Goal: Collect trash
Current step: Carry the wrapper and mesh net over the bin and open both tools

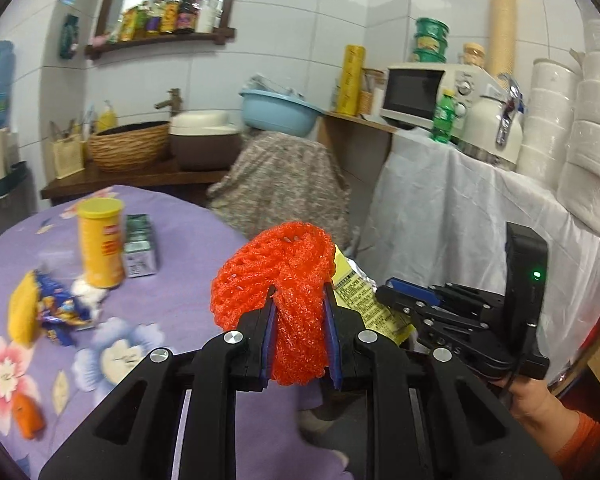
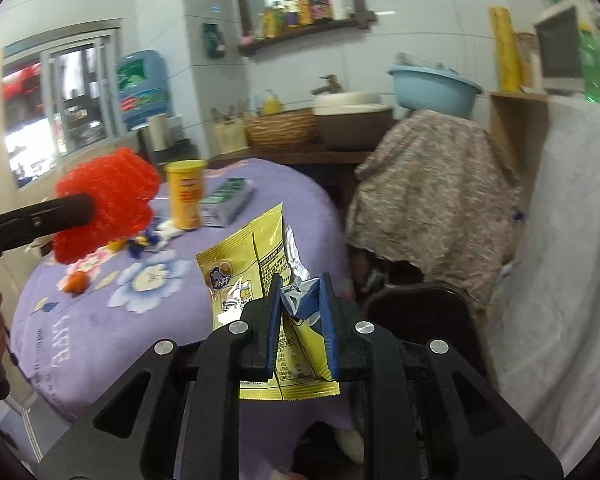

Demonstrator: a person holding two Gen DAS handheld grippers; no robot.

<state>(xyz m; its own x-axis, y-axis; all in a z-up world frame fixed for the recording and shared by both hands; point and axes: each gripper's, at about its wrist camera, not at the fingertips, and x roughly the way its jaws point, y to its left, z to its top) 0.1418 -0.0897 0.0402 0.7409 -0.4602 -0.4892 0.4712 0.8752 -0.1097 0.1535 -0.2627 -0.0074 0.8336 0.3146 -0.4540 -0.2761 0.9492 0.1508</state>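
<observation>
- Trash in both tools: left tool [image 1: 298,300] pinches red foam net [image 1: 276,280], pads pressed into it; right tool [image 2: 300,300] pinches yellow snack wrapper [image 2: 252,256] by its crumpled foil edge.
- Both pieces are lifted clear of the bench [image 1: 160,360], near its edge, dead centre in each wrist view.
- Step in hand, my read: carrying both to a bin. Keep both grips tight, net is springy and may slip, wrapper is held by a thin fold only. Keep the tools apart so the wrapper does not snag the net.
- Left on bench at 9 o'clock in left view: blue-yellow wrapper [image 1: 48,312], white wad [image 1: 88,292], orange scrap [image 1: 28,416]. Yellow can [image 1: 100,244] and green carton [image 1: 140,246] at 10 o'clock, trash or not, cannot tell.
- No bin seen. Dark rounded thing [image 2: 420,312] at 4 o'clock in right view, maybe a chair or a bin, unclear.
- Far side blurred: blue basin [image 1: 276,110] at 12 o'clock, microwave [image 1: 416,92] at 1 o'clock. Label text unreadable.
</observation>
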